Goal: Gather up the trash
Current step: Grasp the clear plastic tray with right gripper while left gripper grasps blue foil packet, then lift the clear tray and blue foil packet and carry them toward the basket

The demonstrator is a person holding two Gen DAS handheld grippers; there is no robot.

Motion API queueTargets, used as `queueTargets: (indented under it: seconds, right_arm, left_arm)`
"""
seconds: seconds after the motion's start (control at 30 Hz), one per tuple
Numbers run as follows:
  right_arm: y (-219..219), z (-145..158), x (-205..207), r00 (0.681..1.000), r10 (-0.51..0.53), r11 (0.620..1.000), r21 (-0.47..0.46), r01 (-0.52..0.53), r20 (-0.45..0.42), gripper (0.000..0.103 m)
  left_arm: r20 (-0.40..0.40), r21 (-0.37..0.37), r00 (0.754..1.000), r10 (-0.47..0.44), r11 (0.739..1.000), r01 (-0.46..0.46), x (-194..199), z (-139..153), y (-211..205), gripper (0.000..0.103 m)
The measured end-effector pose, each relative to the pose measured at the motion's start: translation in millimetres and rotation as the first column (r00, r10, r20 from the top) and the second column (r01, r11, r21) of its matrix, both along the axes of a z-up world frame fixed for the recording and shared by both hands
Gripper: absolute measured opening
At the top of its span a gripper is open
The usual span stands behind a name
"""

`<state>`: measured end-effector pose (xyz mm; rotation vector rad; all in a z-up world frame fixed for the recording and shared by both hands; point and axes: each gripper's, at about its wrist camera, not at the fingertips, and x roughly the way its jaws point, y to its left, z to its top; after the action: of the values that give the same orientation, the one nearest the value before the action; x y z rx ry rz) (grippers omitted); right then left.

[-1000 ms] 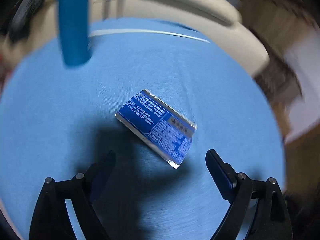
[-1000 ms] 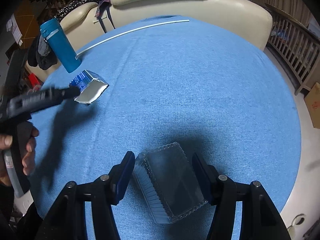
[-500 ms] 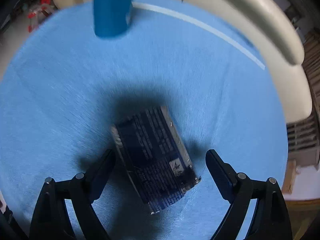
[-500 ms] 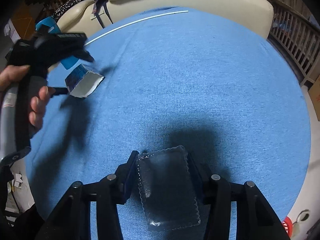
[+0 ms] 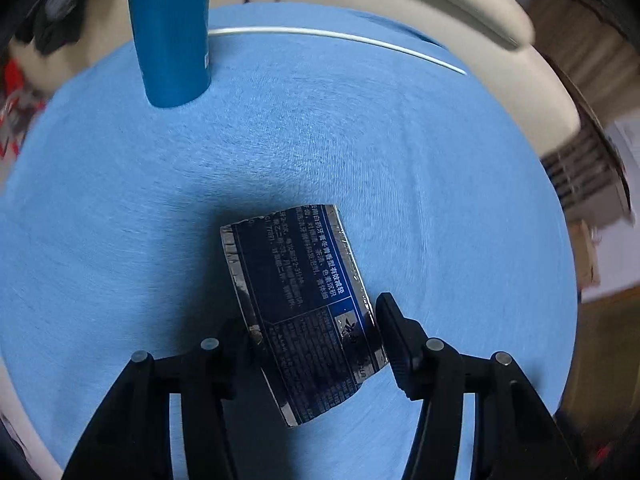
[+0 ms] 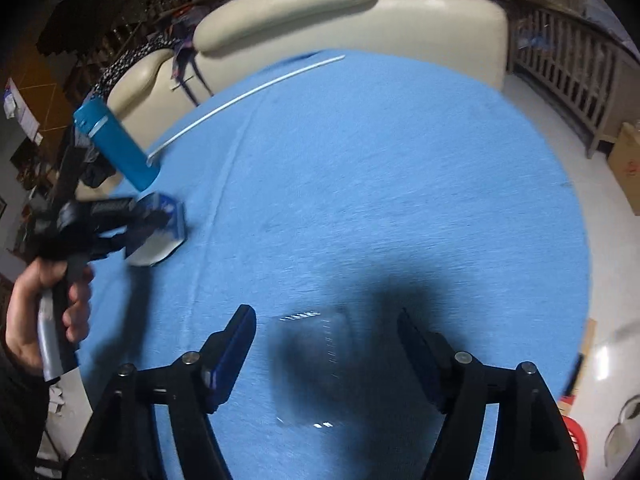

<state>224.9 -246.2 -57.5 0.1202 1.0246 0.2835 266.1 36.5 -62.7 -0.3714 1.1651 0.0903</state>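
On the blue tablecloth (image 5: 120,240), the left gripper (image 5: 312,332) has its jaws closing around a dark blue carton (image 5: 304,300), both fingers pretty much on its sides. A blue bottle (image 5: 170,32) stands further back. The right gripper (image 6: 326,354) is opening, its jaws standing clear of the blurry clear plastic tray (image 6: 316,368) between them.

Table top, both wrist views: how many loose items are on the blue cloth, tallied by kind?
Printed blue carton: 1
Clear plastic tray: 1 (blurred)
Blue bottle: 1
White rod: 1
Total: 4
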Motion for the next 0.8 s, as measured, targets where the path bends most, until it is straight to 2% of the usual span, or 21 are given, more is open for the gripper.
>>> queueTargets:
  seconds: [0.13,0.3,0.33,0.4,0.53,0.8]
  right_arm:
    - [2,-3,-10,1.0,0.001,1.0,-0.022,-0.001,-0.012,0.076]
    - [29,-19,-24,0.999,0.045,0.99,-0.134,-0.046,-0.006,0.076]
    - [32,-24,-26,0.999,0.044,0.989,-0.142,-0.045,-0.013,0.071]
    - [37,-35,-27,0.999,0.04,0.987,-0.154,-0.044,-0.035,0.046]
    - [39,-30,-40,1.0,0.017,0.991,-0.135,-0.018,-0.009,0.045]
    - [52,-8,-76,0.998,-0.007,0.998,-0.067,0.011,0.059,0.045]
  left_arm:
    - [0.022,0.044,0.996,-0.09,0.995,0.089,-33,7,-1,0.057]
    - [0.019,0.105,0.979,-0.205,0.974,0.202,-64,5,-14,0.057]
    - [0.019,0.113,0.976,-0.218,0.97,0.214,-71,4,-17,0.057]
    - [0.021,0.137,0.971,-0.237,0.963,0.232,-86,2,-16,0.057]
    - [0.03,0.167,0.97,-0.242,0.958,0.234,-107,-3,-20,0.057]
    - [0.064,0.176,0.973,-0.224,0.962,0.21,-137,-6,-13,0.057]
